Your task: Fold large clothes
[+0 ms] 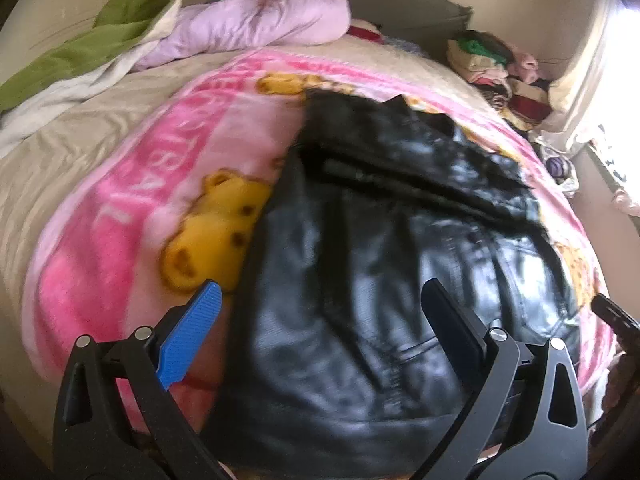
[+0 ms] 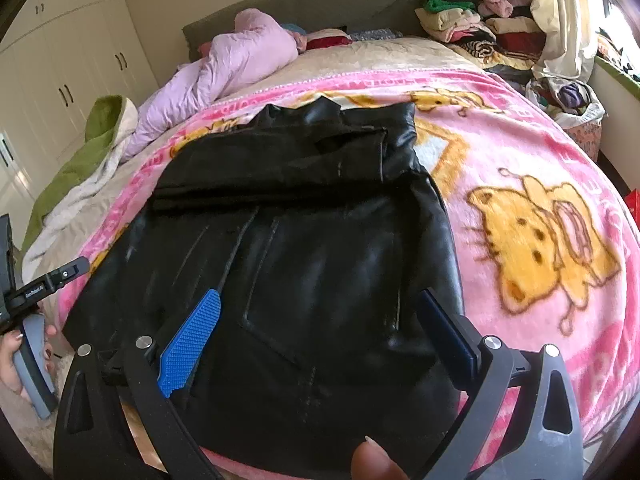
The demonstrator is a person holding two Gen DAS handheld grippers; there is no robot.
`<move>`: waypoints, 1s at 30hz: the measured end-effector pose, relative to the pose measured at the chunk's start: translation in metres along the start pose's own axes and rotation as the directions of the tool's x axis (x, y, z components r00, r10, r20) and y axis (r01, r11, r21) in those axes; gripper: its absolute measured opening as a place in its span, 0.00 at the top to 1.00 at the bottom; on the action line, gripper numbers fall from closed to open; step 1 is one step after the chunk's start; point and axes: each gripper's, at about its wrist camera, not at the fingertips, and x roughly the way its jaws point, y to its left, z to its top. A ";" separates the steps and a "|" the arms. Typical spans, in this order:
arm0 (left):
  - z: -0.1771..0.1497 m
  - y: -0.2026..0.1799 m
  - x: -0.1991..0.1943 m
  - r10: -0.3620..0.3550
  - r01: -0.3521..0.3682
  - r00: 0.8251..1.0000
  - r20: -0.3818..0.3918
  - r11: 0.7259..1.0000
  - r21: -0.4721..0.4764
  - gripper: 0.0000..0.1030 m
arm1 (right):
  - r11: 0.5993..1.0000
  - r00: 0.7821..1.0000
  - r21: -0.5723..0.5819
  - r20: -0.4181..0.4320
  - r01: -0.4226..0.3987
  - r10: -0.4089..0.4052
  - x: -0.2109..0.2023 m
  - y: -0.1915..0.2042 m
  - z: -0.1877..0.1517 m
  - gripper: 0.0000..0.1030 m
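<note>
Pink cartoon blanket (image 2: 520, 168) covers the bed; on it lies a black leather jacket (image 2: 304, 240), apparently partly folded. Left gripper (image 1: 320, 304) and right gripper (image 2: 320, 304) hover above it, jaws apart, empty.

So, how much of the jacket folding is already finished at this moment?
Partly done: the black leather jacket lies flat on the pink blanket, with a sleeve folded across its upper part. In hand: nothing; the left gripper and right gripper are both open above the near hem. Left: probably folding the body in half; the lilac coat looks unfolded.
</note>
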 end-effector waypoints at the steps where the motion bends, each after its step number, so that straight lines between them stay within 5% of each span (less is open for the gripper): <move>1: -0.002 0.005 -0.001 0.003 -0.003 1.000 -0.003 1.000 -0.011 0.09 | 1.000 1.000 0.000 -0.003 0.002 -0.002 0.000 -0.001 -0.002 0.05; 10: -0.023 0.040 -0.010 -0.004 0.000 0.998 -0.059 0.998 -0.060 0.09 | 0.999 0.999 -0.001 -0.025 0.038 -0.038 -0.005 -0.011 -0.013 0.05; 26: -0.039 0.052 0.013 -0.261 0.235 0.954 -0.144 0.956 -0.176 0.10 | 0.995 0.986 0.019 -0.137 0.094 -0.090 0.002 -0.042 -0.048 0.05; 30: -0.040 0.047 0.021 -0.277 0.248 0.947 -0.163 0.953 -0.175 0.43 | 0.994 0.984 0.053 -0.158 0.094 -0.084 0.002 -0.054 -0.056 0.05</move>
